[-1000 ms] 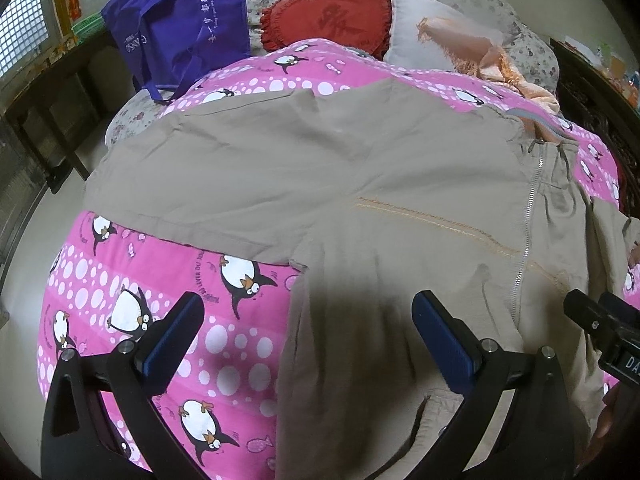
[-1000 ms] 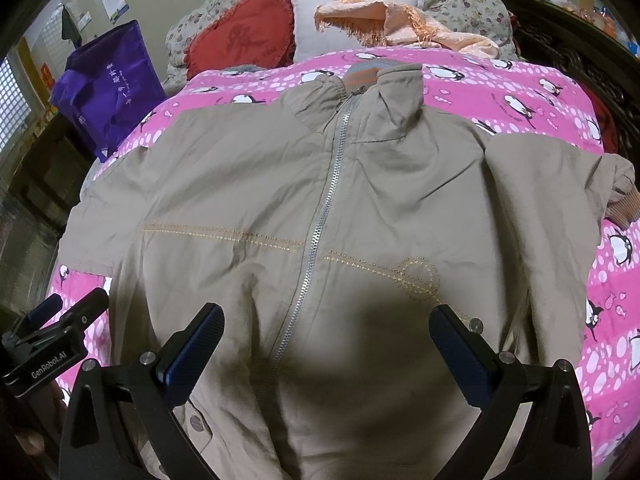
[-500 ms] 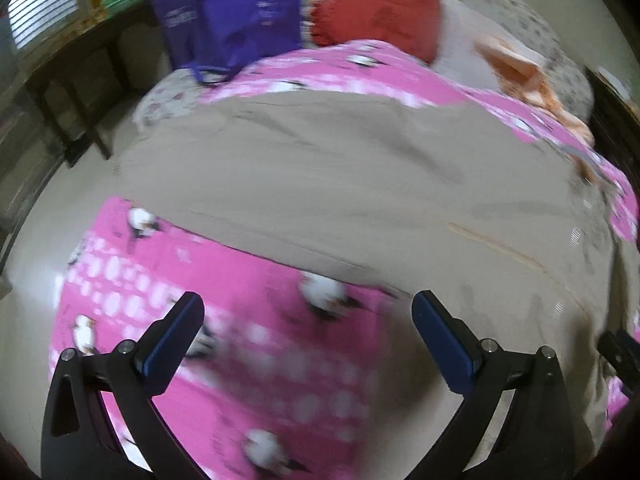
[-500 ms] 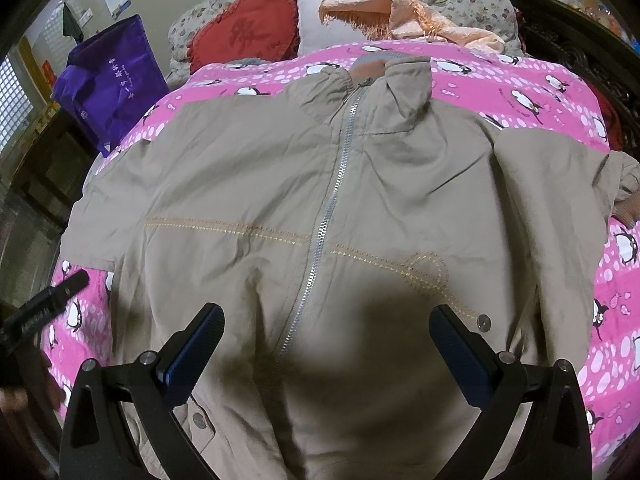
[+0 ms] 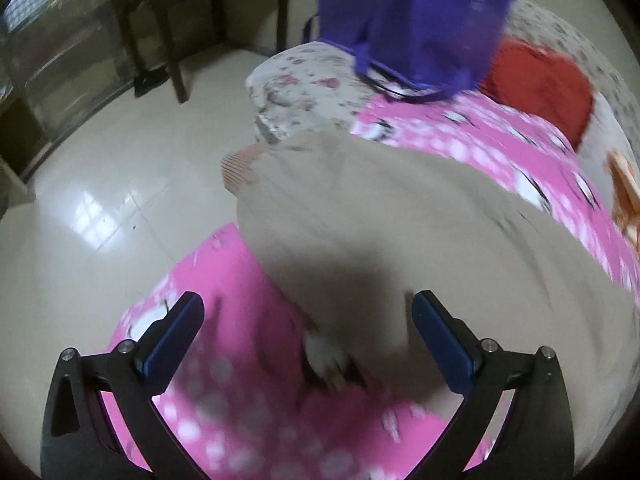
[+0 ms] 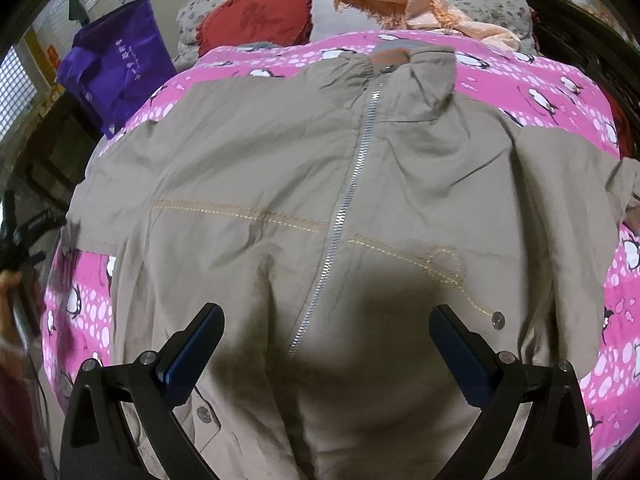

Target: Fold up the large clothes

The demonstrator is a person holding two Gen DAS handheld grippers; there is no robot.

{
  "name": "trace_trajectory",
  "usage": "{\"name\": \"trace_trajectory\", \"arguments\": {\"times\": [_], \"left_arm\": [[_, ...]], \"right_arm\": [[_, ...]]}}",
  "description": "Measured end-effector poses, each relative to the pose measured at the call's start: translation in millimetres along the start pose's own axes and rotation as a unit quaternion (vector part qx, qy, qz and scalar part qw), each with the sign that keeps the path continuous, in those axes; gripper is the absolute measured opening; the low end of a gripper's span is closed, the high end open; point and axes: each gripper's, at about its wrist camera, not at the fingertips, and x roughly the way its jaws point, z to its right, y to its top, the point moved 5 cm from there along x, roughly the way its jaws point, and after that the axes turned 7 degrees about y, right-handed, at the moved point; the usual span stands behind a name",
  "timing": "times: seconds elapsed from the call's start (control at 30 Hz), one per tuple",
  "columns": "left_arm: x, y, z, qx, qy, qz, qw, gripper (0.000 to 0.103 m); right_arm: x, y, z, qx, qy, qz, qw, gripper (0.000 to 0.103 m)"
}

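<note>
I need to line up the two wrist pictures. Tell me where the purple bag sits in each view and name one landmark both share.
Left wrist: the purple bag is at top centre, standing on the floral bedding at the bed's edge, beyond the jacket sleeve.
Right wrist: the purple bag is at upper left, beside the pink penguin quilt.
Shared landmark: the red heart cushion, just right of the bag in both.

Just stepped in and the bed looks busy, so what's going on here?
A person with a two-finger gripper in each hand is about to fold a tan zip-up jacket, which lies spread flat, zipped and unfolded on a pink penguin quilt. The right gripper hovers open over the jacket's lower front. The left gripper, also open and empty, points toward the jacket's sleeve near the bed's edge. Nothing is gripped yet.
</note>
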Motion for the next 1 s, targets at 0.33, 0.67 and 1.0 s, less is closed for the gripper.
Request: {"name": "trace_trajectory", "arguments": {"times": [0.33,0.67,1.0], "left_arm": [[32.0,22.2,-6.2,-0.092,-0.087,-0.015,0.9918,0.016],[-131.7,22.4,71.6,0.054,-0.169,0.145,0.9734,0.003],[-242.8,-106.3,251.3,0.264,-0.314,0.141,0.9009,0.003]], "right_arm": [[7.3,1.3,3.2,-0.004,-0.014,-0.013,1.000,0.103],[2.0,6.2,35.0,0.031,-0.011,0.002,0.999,0.103],[-25.4,-1.5,84.4,0.099,-0.007,0.032,0.995,0.103]]}}
